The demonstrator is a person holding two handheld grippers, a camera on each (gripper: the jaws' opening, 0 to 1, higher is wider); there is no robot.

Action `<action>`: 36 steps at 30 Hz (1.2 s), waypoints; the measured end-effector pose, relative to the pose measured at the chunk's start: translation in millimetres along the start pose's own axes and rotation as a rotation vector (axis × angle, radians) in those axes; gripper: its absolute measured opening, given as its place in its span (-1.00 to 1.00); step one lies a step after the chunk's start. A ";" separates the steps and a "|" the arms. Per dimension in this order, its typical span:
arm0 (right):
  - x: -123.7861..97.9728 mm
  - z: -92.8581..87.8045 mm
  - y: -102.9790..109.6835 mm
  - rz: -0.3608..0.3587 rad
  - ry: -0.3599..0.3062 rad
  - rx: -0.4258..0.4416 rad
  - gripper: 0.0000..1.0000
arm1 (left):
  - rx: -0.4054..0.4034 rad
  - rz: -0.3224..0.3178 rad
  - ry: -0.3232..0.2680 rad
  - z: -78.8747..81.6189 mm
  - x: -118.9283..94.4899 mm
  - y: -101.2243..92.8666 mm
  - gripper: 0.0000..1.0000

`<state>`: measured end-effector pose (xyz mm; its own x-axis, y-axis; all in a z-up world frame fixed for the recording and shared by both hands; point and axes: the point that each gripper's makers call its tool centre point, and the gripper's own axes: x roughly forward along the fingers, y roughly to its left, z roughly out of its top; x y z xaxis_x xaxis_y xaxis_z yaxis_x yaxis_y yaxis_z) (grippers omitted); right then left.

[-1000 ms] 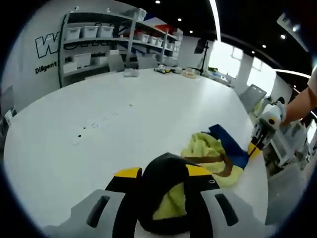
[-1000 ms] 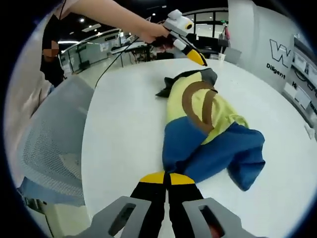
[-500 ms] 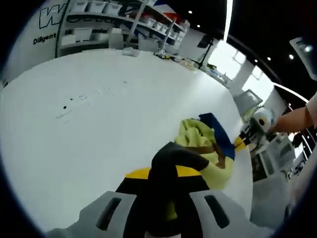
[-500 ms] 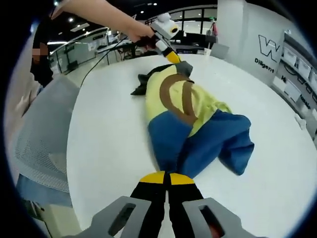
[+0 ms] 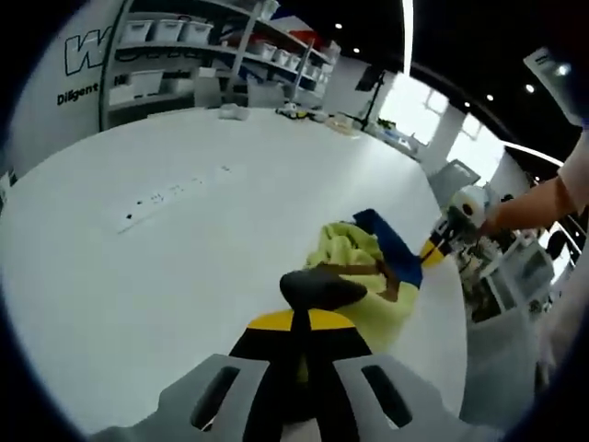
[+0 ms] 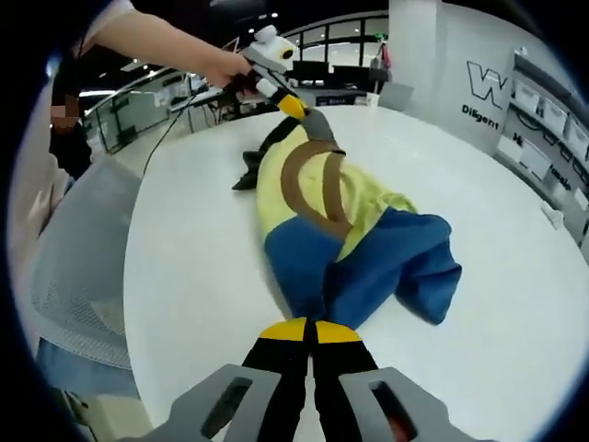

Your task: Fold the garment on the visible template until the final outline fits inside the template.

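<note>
A garment lies stretched along the white table. It has a yellow top with a brown strap loop, a blue lower part and a dark end. My right gripper is shut on the blue hem at the near end. My left gripper, held by a hand, pinches the dark end at the far side. In the left gripper view my left gripper is shut on the black fabric, with the yellow and blue garment beyond it and my right gripper at the table's edge.
A grey mesh chair stands close to the table's left edge in the right gripper view, beside a person. Shelves with white bins line the wall behind the table. Small dark marks dot the tabletop. More chairs stand past the far edge.
The garment has been drawn out longer and straighter between the two grippers. The black fabric at my left jaws now lies lower and flatter. Both cameras have shifted.
</note>
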<state>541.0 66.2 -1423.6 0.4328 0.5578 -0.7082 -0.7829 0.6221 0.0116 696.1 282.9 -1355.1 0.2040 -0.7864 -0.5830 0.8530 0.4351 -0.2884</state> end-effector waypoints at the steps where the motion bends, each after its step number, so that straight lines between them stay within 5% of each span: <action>1: -0.5 0.6 -0.3 0.000 -0.003 0.004 -1.00 | 0.013 0.003 -0.008 0.6 -4.3 -2.5 -0.92; 13: -6.8 6.1 -5.7 -0.019 -0.030 0.066 -1.00 | 0.059 0.018 -0.045 -18.9 -42.8 -36.3 -0.92; 26: -10.3 11.4 -11.8 -0.040 -0.062 0.137 -1.00 | 0.115 0.052 0.020 -81.9 -76.8 -63.4 -0.92; 36: -2.8 14.6 12.1 0.025 -0.049 0.101 -1.00 | 0.087 0.056 0.059 -131.0 -87.8 -91.5 -0.92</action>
<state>536.8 80.2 -1411.2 0.4372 0.5981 -0.6716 -0.7454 0.6588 0.1016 537.2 369.5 -1376.9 0.2267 -0.7337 -0.6406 0.8801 0.4361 -0.1880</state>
